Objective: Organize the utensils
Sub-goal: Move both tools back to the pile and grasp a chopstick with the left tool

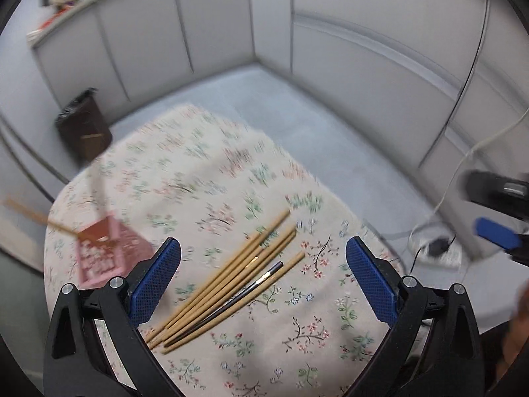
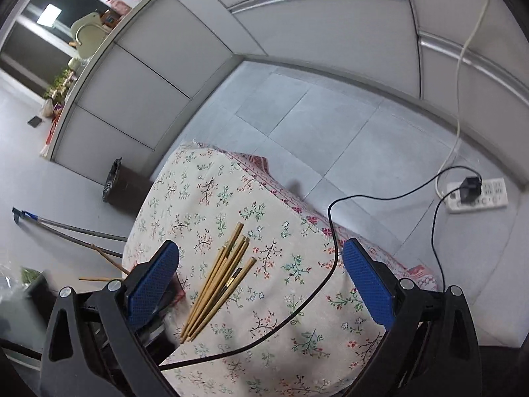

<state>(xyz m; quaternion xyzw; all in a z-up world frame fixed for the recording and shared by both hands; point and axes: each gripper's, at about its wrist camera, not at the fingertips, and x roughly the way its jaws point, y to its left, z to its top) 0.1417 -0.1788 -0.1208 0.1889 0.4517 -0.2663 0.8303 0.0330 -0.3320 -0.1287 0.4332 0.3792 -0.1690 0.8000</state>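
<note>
Several bamboo chopsticks (image 1: pixel 228 284) lie in a loose bundle on the floral tablecloth (image 1: pixel 297 330), with one dark chopstick (image 1: pixel 254 289) among them. My left gripper (image 1: pixel 263 241) hangs open above them, its blue pads wide apart and nothing between them. A blurred pink slotted holder (image 1: pixel 102 258) stands at the left with a chopstick (image 1: pixel 36 216) sticking out. The right gripper (image 1: pixel 496 231) shows at the right edge. In the right wrist view, the right gripper (image 2: pixel 261 244) is open over the same chopsticks (image 2: pixel 218 287). Its left finger hides most of the holder (image 2: pixel 180 292).
A black cable (image 2: pixel 297 311) crosses the tablecloth (image 2: pixel 205 182) to a charger in a white power strip (image 2: pixel 476 195) on the floor. A lined dark bin (image 2: pixel 120 185) stands beyond the table by the partition wall. Long handles (image 2: pixel 72 228) lie on the floor at left.
</note>
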